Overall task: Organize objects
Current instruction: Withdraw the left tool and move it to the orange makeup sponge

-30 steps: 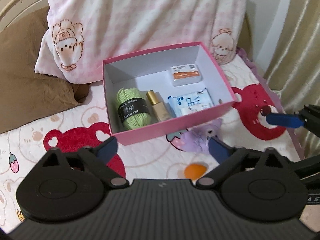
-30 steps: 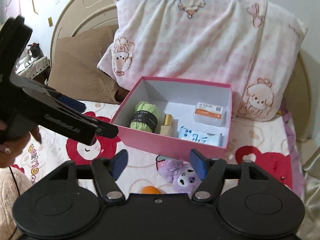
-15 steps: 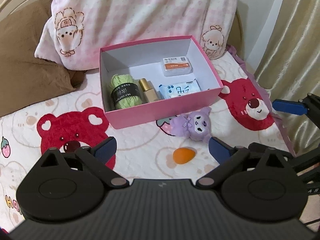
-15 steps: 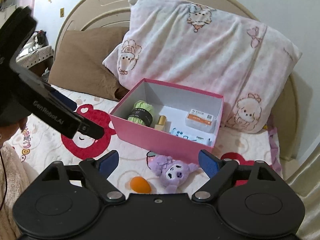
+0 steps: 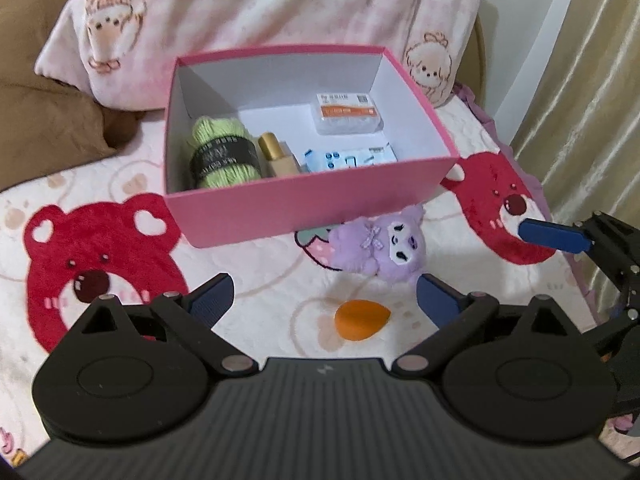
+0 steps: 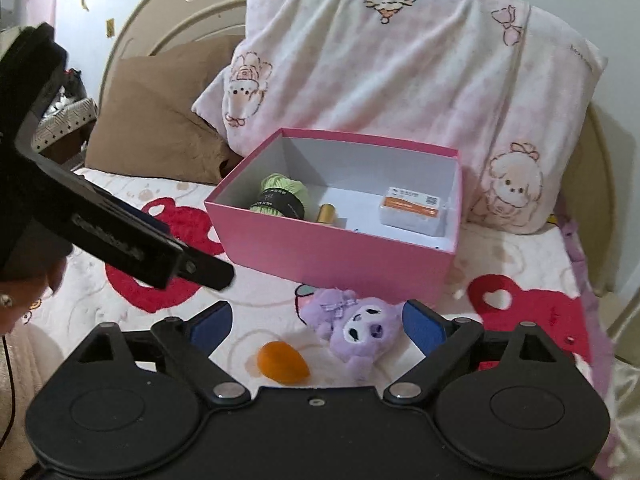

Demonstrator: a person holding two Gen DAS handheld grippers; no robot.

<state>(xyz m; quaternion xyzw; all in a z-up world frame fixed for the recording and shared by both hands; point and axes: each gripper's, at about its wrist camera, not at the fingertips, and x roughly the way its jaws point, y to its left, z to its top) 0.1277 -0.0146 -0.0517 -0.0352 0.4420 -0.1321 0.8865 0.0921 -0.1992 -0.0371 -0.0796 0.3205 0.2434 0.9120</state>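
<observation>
Two hand-held grippers hang over a bear-print bed (image 5: 248, 292), both empty. The left hand-held gripper (image 5: 324, 298) stands spread above an orange egg-shaped sponge (image 5: 362, 318); the right hand-held gripper (image 6: 318, 322) is opening its jaws around nothing, the purple plush toy (image 6: 356, 330) just ahead. Both items lie near the bed's front, just before the pink box (image 6: 332, 244), which already holds green yarn (image 5: 222, 152), a gold-capped bottle (image 5: 276, 156) and packets. A good pick likely means straddling each soft item squarely, then lifting clear of the box's near wall.

Bare bedspread (image 5: 260, 280) before pink box (image 5: 312, 204)
</observation>
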